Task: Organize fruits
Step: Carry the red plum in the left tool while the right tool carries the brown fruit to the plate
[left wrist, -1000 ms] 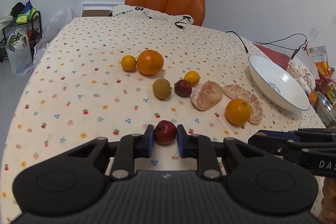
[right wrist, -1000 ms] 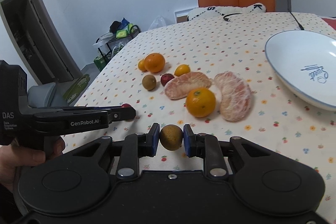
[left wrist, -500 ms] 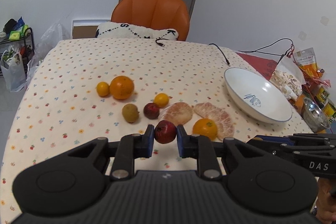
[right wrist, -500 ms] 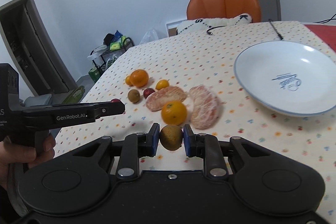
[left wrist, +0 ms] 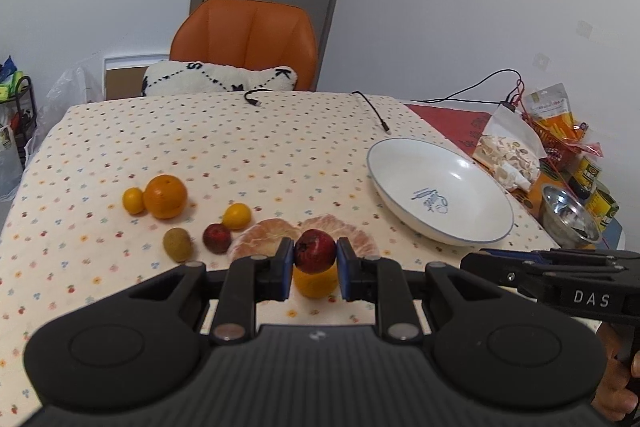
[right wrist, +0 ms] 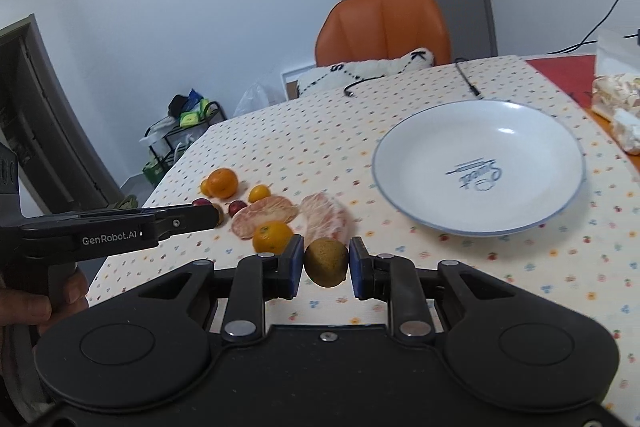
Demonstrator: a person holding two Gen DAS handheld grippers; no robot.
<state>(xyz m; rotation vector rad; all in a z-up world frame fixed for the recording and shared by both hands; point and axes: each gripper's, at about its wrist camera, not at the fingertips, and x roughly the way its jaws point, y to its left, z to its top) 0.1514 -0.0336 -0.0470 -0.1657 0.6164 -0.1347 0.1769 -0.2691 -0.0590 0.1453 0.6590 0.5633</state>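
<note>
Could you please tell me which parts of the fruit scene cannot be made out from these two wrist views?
- Left wrist view: the orange behind the held red fruit is mostly hidden by it and the left hand-held gripper.
- Left wrist view: the peeled citrus halves are partly covered by the fingers.
- Right wrist view: the brown fruit on the table is nearly hidden behind the other gripper's arm.
- Right wrist view: the plate print is too blurred to read.

Both claws are matte black with blue pads (left wrist: pixel 285 269), silver screws; one reads "DAS", the other "GenRobot.AI".
</note>
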